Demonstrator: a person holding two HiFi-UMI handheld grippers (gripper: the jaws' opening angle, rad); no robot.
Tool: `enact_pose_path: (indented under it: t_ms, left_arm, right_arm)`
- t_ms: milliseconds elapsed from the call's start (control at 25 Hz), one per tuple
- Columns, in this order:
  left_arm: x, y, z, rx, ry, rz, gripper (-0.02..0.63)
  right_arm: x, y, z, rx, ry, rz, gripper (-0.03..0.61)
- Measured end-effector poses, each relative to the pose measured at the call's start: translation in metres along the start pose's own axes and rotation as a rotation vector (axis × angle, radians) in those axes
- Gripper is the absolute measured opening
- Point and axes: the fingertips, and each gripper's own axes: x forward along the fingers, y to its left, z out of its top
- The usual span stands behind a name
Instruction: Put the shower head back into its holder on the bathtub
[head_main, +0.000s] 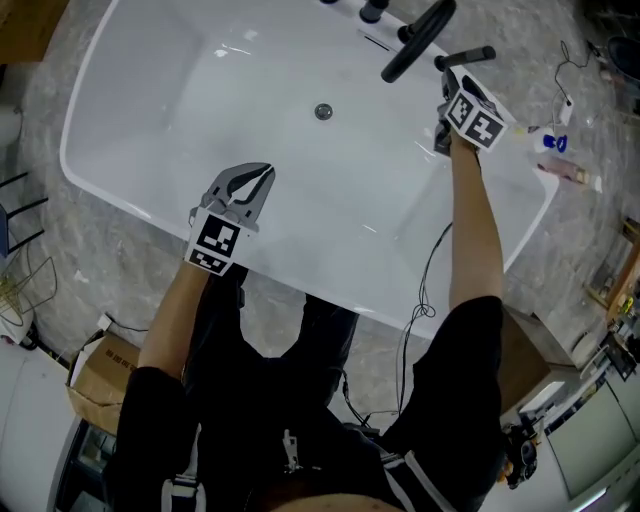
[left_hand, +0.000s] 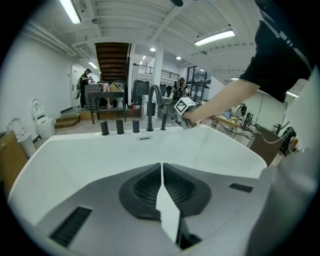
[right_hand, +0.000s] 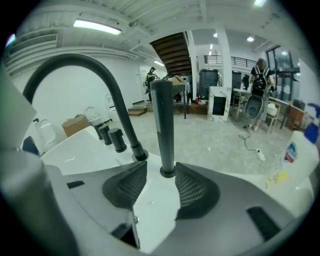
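Black clothing (head_main: 300, 440) of the person filled the bottom of the head view, both bare forearms reaching up over the white tub (head_main: 95, 95). Left gripper (left_hand: 162, 167) hung over the tub's near side, lower left of centre in the head view, its jaws pressed together with nothing between them. Right gripper (right_hand: 161, 170) sat at the tub's far rim, upper right of the head view, with its jaws apart. Between their tips stood the shower head (right_hand: 162, 120) — a straight black rod, upright, its foot seated in the round holder (right_hand: 167, 173) on the rim. Neither pad pressed on the rod. Just left of it in the right gripper view rose the curved black spout (right_hand: 107, 95), and further left along the rim stood a row of black knobs (left_hand: 120, 126). A drain (head_main: 323, 111) showed in the tub floor — near the top centre of the head view. On the rim at the right edge lay a blue and white bottle (head_main: 555, 142), and a cardboard box (head_main: 100, 370) sat on the floor at lower left.
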Motion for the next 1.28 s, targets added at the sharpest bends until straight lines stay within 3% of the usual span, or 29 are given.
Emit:
enact_pose_path:
  t_ms: [200, 400, 720, 1040, 1280]
  left_arm:
    - [-0.015, 0.013, 0.042, 0.02, -0.044, 0.022, 0.032]
    - [-0.024, 0.003, 0.086, 0.027, -0.091, -0.003, 0.032]
    - [-0.037, -0.002, 0.146, 0.074, -0.131, -0.066, 0.032]
    - [-0.058, -0.016, 0.2, 0.123, -0.188, -0.122, 0.032]
    - [-0.074, -0.024, 0.243, 0.159, -0.252, -0.176, 0.032]
  right_arm:
    - [-0.065, 0.011, -0.013, 0.105, -0.037, 0.013, 0.124]
    - [-0.134, 0.029, -0.038, 0.078, -0.036, 0.046, 0.018]
    - [-0.221, 0.065, -0.06, 0.282, -0.057, -0.032, 0.009]
    - [-0.289, 0.122, -0.008, 0.129, -0.192, -0.024, 0.009]
    - [-0.336, 0.147, 0.04, 0.071, -0.299, -0.045, 0.009]
